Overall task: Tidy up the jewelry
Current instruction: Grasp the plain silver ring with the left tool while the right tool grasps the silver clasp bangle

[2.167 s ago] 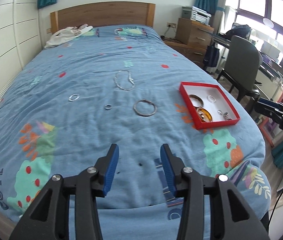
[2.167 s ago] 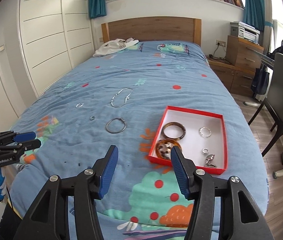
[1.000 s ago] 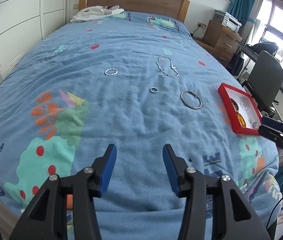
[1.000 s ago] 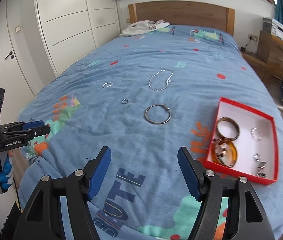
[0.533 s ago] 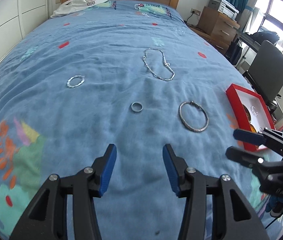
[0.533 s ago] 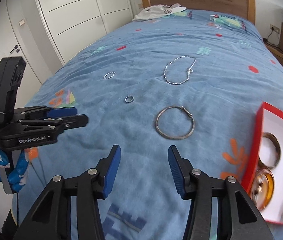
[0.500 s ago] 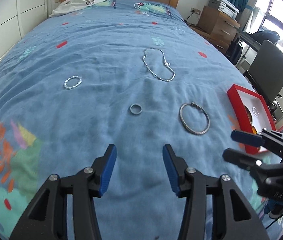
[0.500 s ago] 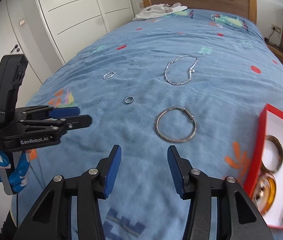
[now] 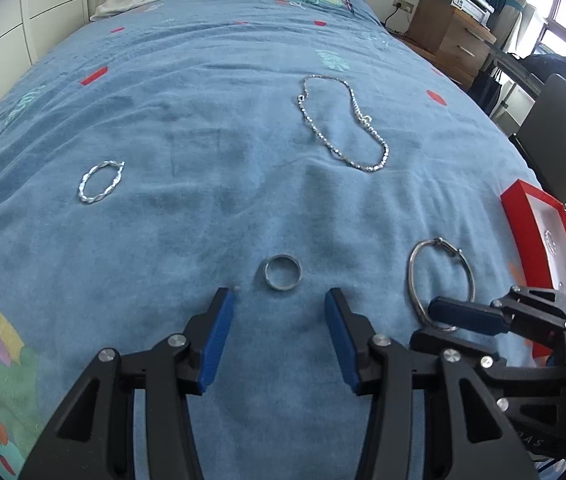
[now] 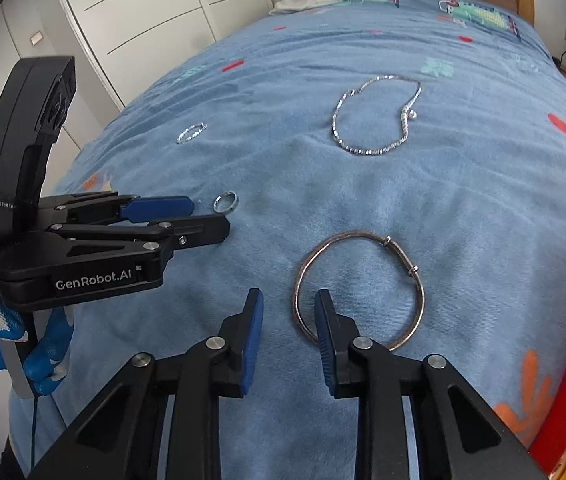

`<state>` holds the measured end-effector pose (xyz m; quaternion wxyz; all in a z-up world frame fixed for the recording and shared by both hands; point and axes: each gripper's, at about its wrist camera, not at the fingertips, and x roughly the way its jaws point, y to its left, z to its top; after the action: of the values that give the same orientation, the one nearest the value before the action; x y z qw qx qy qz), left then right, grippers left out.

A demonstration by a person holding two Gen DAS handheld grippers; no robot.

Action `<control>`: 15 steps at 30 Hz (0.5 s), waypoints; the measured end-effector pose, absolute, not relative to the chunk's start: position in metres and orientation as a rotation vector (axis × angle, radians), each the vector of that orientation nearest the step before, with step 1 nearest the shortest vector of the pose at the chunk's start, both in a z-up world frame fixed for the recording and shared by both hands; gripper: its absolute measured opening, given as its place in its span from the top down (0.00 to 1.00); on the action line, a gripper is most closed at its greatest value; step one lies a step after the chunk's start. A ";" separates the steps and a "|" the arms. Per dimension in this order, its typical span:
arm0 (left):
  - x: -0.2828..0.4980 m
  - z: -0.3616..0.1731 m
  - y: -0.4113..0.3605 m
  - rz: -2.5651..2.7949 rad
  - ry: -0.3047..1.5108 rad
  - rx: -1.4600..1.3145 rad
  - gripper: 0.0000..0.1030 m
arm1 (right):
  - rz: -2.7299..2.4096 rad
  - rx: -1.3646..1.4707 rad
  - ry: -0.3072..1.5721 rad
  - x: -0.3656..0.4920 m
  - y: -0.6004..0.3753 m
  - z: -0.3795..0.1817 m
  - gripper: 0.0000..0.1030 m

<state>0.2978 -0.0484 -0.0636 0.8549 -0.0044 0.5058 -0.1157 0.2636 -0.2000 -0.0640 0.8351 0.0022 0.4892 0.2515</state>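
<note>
Your right gripper (image 10: 288, 322) is closing around the near-left rim of the bangle (image 10: 359, 289) on the blue bed cover (image 10: 483, 184), not pinching yet, so squeeze slowly and lift straight up.

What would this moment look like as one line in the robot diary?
left gripper: open, just short of ring | right gripper: closing, bangle rim between jaws, not pinched | necklace, twisted bracelet: on bed

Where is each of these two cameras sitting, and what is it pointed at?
Left wrist view: on the left tool, facing down the blue bedspread at a small silver ring; the right tool enters from the right.
Right wrist view: on the right tool, closing over a large silver bangle; a gloved hand holds the left tool.
Both show the silver chain necklace.
</note>
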 end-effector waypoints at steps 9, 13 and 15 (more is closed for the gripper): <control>0.312 -0.076 -0.053 -0.234 1.053 -0.009 0.59 | 0.561 0.048 1.043 0.269 -0.202 -0.078 0.80; 0.312 -0.076 -0.056 -0.230 1.044 0.001 0.71 | 0.570 0.076 1.051 0.270 -0.202 -0.080 0.84; 0.311 -0.075 -0.056 -0.231 1.042 0.003 0.78 | 0.577 0.099 1.059 0.272 -0.202 -0.081 0.90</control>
<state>0.3110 -0.0560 -0.0752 0.8610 0.0015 0.4966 -0.1100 0.2716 -0.2022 -0.0809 0.8225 0.0466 0.4976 0.2714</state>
